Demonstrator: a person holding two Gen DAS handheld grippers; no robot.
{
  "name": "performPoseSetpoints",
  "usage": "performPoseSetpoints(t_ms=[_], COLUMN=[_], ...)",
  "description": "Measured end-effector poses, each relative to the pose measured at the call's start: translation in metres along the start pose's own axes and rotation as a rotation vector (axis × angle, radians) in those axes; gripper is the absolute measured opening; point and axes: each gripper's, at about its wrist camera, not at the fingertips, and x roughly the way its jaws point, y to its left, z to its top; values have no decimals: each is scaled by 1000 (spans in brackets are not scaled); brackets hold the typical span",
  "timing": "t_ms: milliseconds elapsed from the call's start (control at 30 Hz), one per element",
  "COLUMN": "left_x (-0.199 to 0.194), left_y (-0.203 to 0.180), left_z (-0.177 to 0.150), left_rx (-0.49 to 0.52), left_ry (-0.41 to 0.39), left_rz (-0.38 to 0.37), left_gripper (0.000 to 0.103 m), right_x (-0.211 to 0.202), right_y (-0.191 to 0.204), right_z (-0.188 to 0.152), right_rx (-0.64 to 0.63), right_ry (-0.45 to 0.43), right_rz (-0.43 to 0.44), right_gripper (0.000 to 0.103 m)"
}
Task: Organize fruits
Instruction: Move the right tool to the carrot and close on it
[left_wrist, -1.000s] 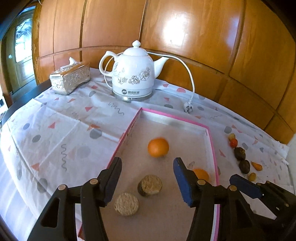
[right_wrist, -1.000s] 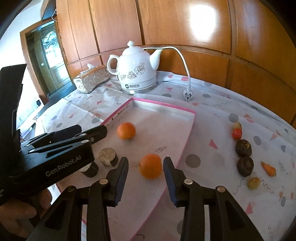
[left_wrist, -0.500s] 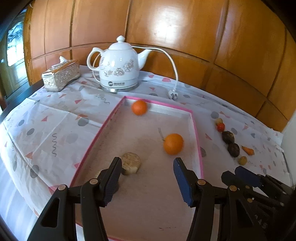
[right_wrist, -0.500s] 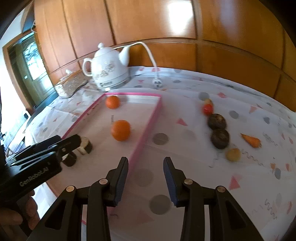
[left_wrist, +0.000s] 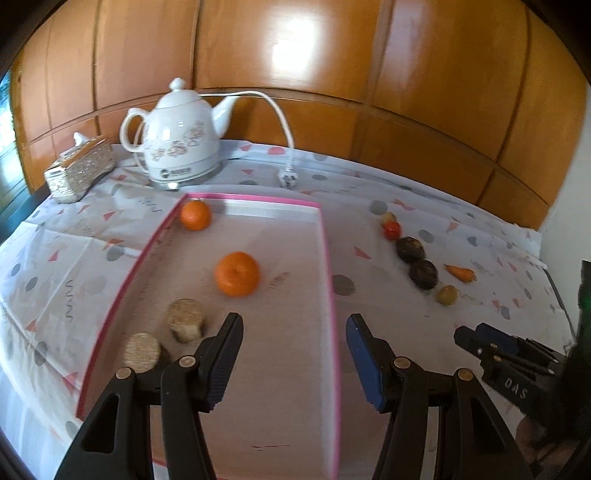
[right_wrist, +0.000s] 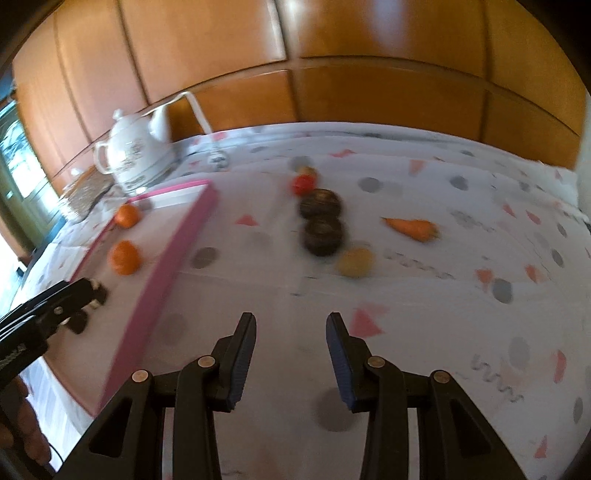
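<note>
A pink-rimmed tray (left_wrist: 327, 258) holds two oranges (left_wrist: 237, 274) (left_wrist: 195, 215) and two tan round slices (left_wrist: 184, 319). My left gripper (left_wrist: 293, 350) is open and empty above the tray's near half. My right gripper (right_wrist: 290, 354) is open and empty over the cloth to the right of the tray (right_wrist: 173, 243). Ahead of it lie two dark round fruits (right_wrist: 322, 232), a small red fruit (right_wrist: 303, 184), a yellowish fruit (right_wrist: 355, 261) and a small carrot (right_wrist: 412, 228). The same pieces show in the left wrist view (left_wrist: 423, 273).
A white ceramic kettle (left_wrist: 181, 147) with cord and plug (left_wrist: 289, 179) stands behind the tray. A silver tissue box (left_wrist: 79, 170) sits at the back left. A wooden panel wall backs the table. The patterned cloth covers the table.
Both grippers have pulled back from the tray. The right gripper swung right, away from the orange it released, and now faces the loose fruits. The far orange rolled to the tray's back corner.
</note>
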Motion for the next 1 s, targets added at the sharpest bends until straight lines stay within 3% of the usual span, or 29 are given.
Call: performPoseSetpoints(t_ms=[333,833,1000], left_x=[14,49,62], left_y=[-39,-109,-124], left_z=[-3,5,9], left_rx=[82,164,158], left_ry=[22,44,55], left_rz=[-57,-193,-234], left_gripper=[59,43,43], right_x=[-2,13,28], right_y=[-49,-77,-90], right_z=[2,36,49], right_rx=[87,33,8], right_ry=[-10,-26,-5], right_rz=[-80,-117,-118], right_gripper=[40,40,40])
